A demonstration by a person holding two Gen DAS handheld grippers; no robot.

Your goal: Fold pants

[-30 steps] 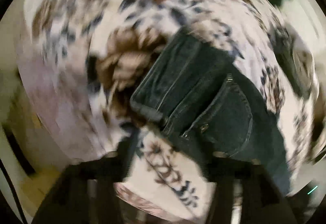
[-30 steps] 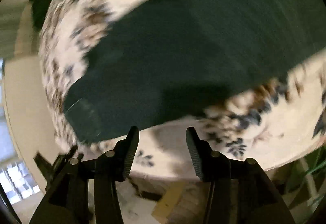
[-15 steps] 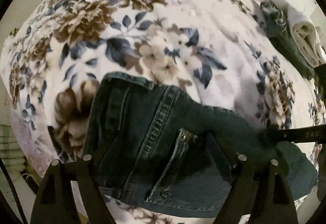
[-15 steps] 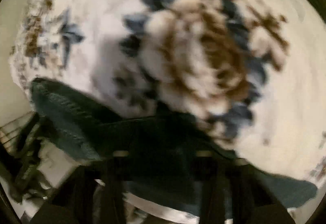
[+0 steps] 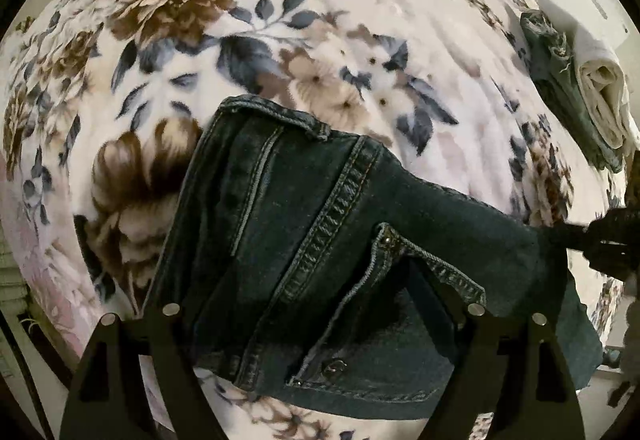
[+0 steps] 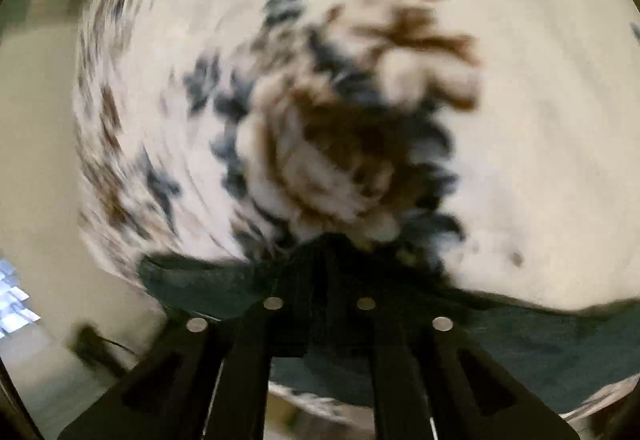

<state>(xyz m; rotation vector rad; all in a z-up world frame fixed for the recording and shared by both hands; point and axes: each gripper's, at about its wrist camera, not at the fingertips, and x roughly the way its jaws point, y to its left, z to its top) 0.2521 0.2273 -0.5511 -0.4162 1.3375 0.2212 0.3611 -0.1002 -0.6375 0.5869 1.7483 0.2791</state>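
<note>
Two grippers were on one pair of pants. The left gripper [image 5: 316, 304] pointed steeply down with its jaws wide apart, straddling the waist end of the pants [image 5: 304, 240] without pinching it; the denim lay directly beneath and between the fingers. The right gripper [image 6: 320, 280] was nearly together on a fold of the dark cloth, jaws easing open slightly, fabric still between them; that view was blurred. The pants lay on the floral blanket [image 5: 360, 39]. Their long axis ran from the waistband at the left wrist view's centre-left out to the right edge, where the right gripper held the leg. Judgement: the right hand was better placed to carry the leg across.
</note>
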